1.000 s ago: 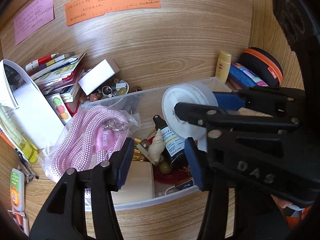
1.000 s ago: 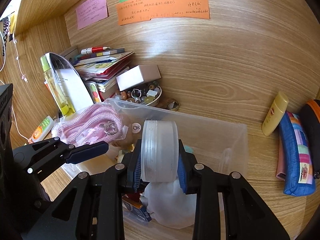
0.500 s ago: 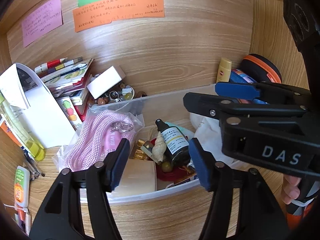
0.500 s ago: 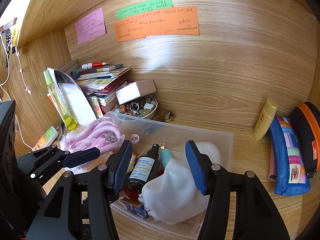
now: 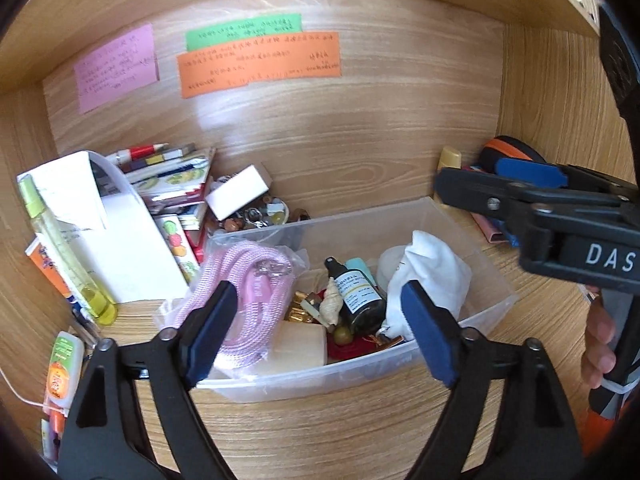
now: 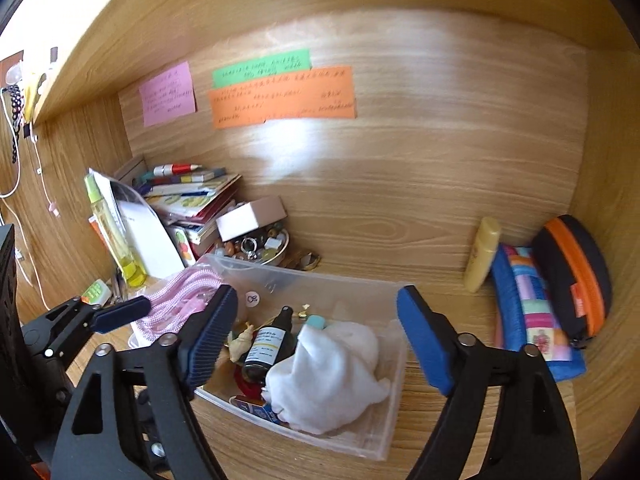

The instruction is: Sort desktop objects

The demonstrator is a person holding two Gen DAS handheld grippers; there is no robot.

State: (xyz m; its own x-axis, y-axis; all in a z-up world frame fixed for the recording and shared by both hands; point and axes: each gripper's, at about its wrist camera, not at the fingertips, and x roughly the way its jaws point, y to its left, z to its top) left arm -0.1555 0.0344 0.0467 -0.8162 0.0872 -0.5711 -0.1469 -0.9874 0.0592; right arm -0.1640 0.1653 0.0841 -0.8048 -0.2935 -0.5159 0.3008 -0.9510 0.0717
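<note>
My left tongs (image 5: 318,332) hang wide open with nothing between the blue pads, low in the frame over the near wall of the clear plastic bin (image 5: 486,240) on the desk (image 5: 320,432). My right tongs (image 6: 316,340) are spread just as wide and empty, framing the same bin at lower centre. Inside it lie a pink rope (image 5: 248,280) at the left end, a dark dropper bottle (image 6: 266,346) beside a small seashell (image 5: 330,304), and a crumpled white cloth (image 6: 332,372) toward the right; a pale round thing behind the cloth may be a lid, though I cannot tell
</note>
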